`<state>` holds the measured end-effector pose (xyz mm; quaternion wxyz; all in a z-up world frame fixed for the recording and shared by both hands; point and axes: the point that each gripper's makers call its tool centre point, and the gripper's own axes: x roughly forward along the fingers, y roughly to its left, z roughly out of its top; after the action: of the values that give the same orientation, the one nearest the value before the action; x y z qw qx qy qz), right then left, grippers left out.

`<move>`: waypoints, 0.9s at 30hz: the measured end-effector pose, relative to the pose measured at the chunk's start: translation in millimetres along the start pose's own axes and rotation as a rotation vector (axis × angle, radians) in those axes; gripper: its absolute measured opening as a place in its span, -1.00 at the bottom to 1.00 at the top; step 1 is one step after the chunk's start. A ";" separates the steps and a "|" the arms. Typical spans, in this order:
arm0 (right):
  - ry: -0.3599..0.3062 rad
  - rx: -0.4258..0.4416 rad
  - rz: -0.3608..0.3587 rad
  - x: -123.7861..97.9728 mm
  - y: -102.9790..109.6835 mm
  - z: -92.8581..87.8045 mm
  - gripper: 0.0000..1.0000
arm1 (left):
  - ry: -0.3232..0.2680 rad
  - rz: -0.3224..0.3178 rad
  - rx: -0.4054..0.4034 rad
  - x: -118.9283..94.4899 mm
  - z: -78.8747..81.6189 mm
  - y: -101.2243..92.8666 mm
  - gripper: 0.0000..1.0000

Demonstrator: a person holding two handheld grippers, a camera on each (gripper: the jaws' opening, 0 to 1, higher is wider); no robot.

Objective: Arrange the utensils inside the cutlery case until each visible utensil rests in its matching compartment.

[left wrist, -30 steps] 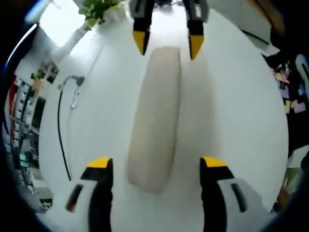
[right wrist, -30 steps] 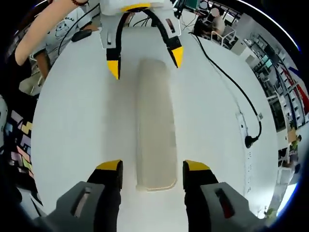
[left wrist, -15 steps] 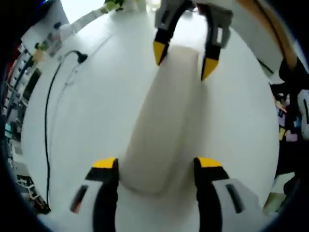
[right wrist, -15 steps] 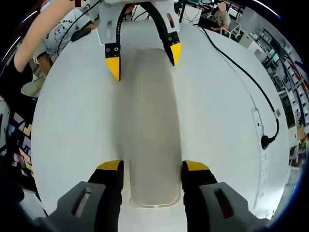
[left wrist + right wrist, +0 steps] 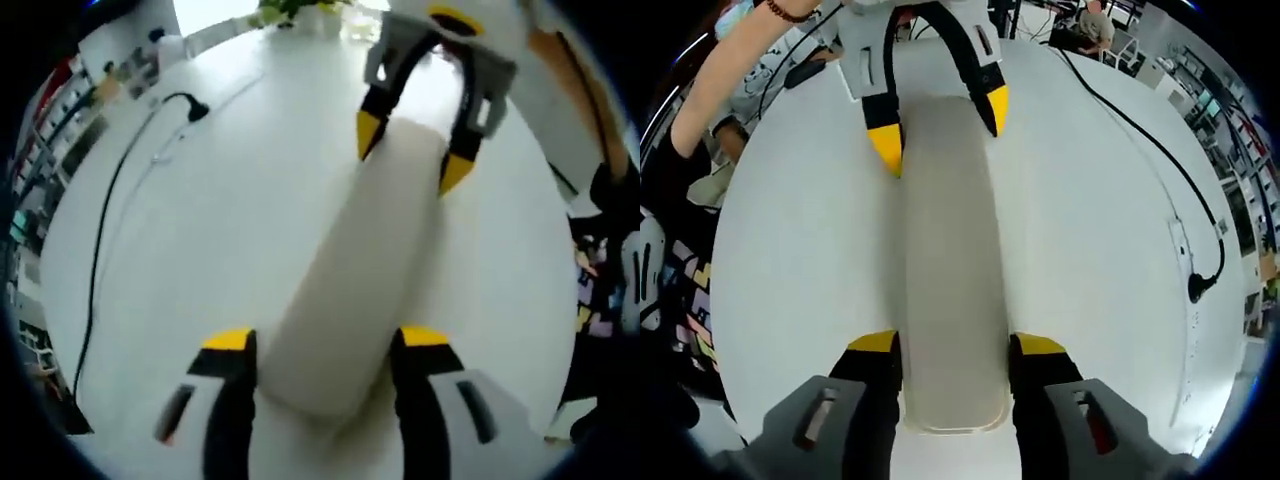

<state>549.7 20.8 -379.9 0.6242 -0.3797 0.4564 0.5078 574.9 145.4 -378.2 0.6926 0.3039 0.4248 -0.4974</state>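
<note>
A long, closed beige cutlery case lies on the white table. In the left gripper view my left gripper straddles the case's near end, both yellow-tipped jaws pressed against its sides. The right gripper clasps the far end. The right gripper view has the case running up the middle; my right gripper holds its near end with the jaws touching both sides, and the left gripper grips the opposite end. No utensils are visible; the lid hides the inside.
A black cable runs along the table's left side, and the cable ends in a plug by a white power strip. A potted plant stands at the far edge. A person's arm reaches in.
Both grippers have slid further over the case's ends and their jaws have narrowed until they touch its sides. The case has tilted in the left gripper view.
</note>
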 end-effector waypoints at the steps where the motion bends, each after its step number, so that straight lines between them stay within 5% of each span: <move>1: -0.008 -0.005 0.005 -0.4 -0.2 -0.5 -0.14 | -0.013 -0.006 0.016 0.3 1.0 -0.4 0.09; 3: -0.038 -0.030 0.012 -1.1 -0.4 -1.6 -0.15 | -0.052 -0.028 0.066 -0.1 1.8 -3.0 0.05; 17: -0.084 -0.138 -0.018 -16.2 0.9 -4.7 -0.15 | -0.002 -0.043 0.121 -3.4 2.1 -22.5 -0.06; 23: -0.105 -0.135 -0.010 -36.7 18.7 -10.7 -0.15 | 0.016 -0.064 0.186 -13.0 10.0 -47.1 -0.11; 27: -0.196 -0.096 -0.011 -50.7 34.7 -13.6 -0.15 | 0.001 -0.086 0.211 -20.0 14.8 -64.2 -0.11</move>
<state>509.8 0.2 -335.9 0.6500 -0.3601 0.3660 0.5603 515.5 121.0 -353.5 0.6346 0.3566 0.3833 -0.5686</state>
